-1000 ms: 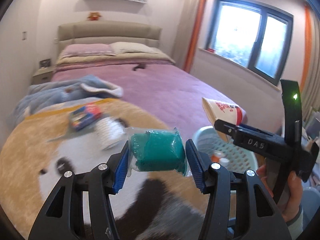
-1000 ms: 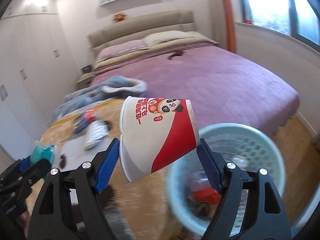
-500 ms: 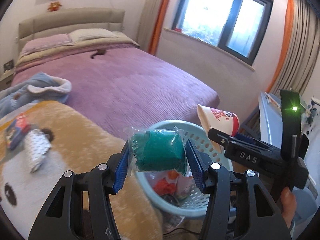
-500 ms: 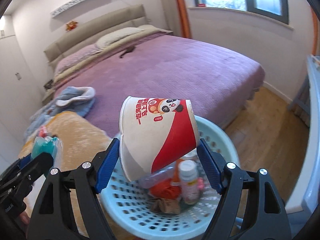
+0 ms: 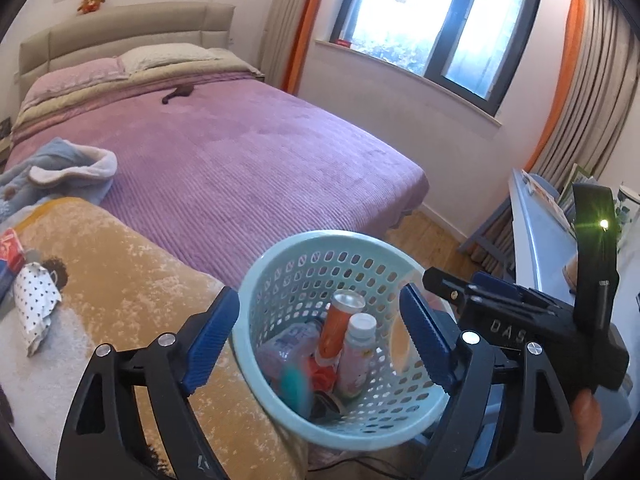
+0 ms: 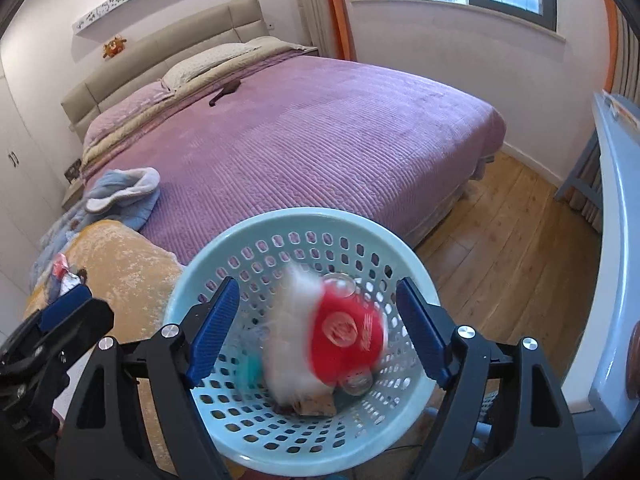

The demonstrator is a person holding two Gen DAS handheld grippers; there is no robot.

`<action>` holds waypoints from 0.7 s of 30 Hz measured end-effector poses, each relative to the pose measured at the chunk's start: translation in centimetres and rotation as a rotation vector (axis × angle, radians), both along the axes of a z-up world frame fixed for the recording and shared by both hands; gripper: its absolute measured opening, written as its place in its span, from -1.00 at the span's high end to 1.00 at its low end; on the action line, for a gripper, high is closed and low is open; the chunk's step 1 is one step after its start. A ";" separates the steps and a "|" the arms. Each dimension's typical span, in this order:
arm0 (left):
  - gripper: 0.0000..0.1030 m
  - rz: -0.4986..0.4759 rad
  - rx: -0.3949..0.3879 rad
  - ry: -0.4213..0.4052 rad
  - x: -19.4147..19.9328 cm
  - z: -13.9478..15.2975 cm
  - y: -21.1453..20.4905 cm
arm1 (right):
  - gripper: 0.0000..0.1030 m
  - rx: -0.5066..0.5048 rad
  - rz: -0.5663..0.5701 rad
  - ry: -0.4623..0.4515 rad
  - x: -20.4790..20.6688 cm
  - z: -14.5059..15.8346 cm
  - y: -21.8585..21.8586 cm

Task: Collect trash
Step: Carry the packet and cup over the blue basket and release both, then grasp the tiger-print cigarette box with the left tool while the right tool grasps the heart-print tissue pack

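A light blue perforated basket [image 5: 280,256] [image 6: 224,240] sits at the foot of the bed and holds bottles and other trash. My left gripper [image 5: 320,328] is open and empty above it; a blurred green packet [image 5: 294,386] lies inside. My right gripper [image 6: 318,328] is open above the basket. A red and white paper cup [image 6: 328,332], motion-blurred, is falling into it between the fingers. A crumpled dotted wrapper [image 5: 34,304] and a red and blue pack [image 5: 8,248] lie on the yellow blanket [image 5: 120,272].
A purple bed [image 5: 240,152] fills the middle, with a blue garment [image 5: 60,172] on it. A light blue desk [image 5: 536,248] [image 6: 612,208] stands at the right. Wooden floor [image 6: 500,232] lies between bed and desk. A window [image 5: 432,24] is behind.
Both grippers moved right over the basket and opened. The green packet dropped from the left gripper into the basket; the paper cup left the right gripper and is falling in.
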State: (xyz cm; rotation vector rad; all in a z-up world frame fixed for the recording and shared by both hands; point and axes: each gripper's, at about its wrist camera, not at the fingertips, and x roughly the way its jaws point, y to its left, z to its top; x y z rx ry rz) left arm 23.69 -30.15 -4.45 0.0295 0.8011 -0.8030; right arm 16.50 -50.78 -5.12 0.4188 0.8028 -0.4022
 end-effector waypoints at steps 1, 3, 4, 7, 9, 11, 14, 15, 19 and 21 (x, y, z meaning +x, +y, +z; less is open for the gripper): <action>-0.57 -0.002 -0.008 -0.002 -0.1 0.2 0.4 | -0.49 0.003 -0.002 -0.003 -0.1 0.1 0.0; -0.57 0.000 -0.021 -0.005 -0.3 0.4 1.1 | -0.49 -0.002 0.000 -0.014 -0.3 0.6 0.3; -0.57 0.005 -0.031 -0.007 -0.4 0.7 1.7 | -0.49 -0.006 0.004 -0.019 -0.4 0.8 0.5; -0.57 0.023 -0.055 -0.021 -0.7 1.6 3.2 | -0.49 -0.022 0.032 -0.048 -0.5 2.1 1.8; -0.57 0.038 -0.066 -0.039 -1.0 2.3 4.0 | -0.49 -0.039 0.065 -0.072 -0.5 3.1 3.0; -0.57 0.059 -0.077 -0.068 -1.2 3.3 5.6 | -0.49 -0.053 0.101 -0.099 -0.4 4.1 4.2; -0.57 0.098 -0.088 -0.111 -1.1 4.7 8.1 | -0.49 -0.072 0.166 -0.149 0.0 5.6 6.4; -0.57 0.119 -0.091 -0.129 -1.0 5.2 9.3 | -0.49 -0.083 0.196 -0.169 0.3 6.2 7.7; -0.57 0.215 -0.086 -0.186 0.1 6.9 14.2 | -0.49 -0.109 0.281 -0.213 1.7 7.6 11.1; -0.57 0.276 -0.073 -0.207 1.4 7.7 17.0 | -0.49 -0.127 0.322 -0.235 2.7 8.3 13.0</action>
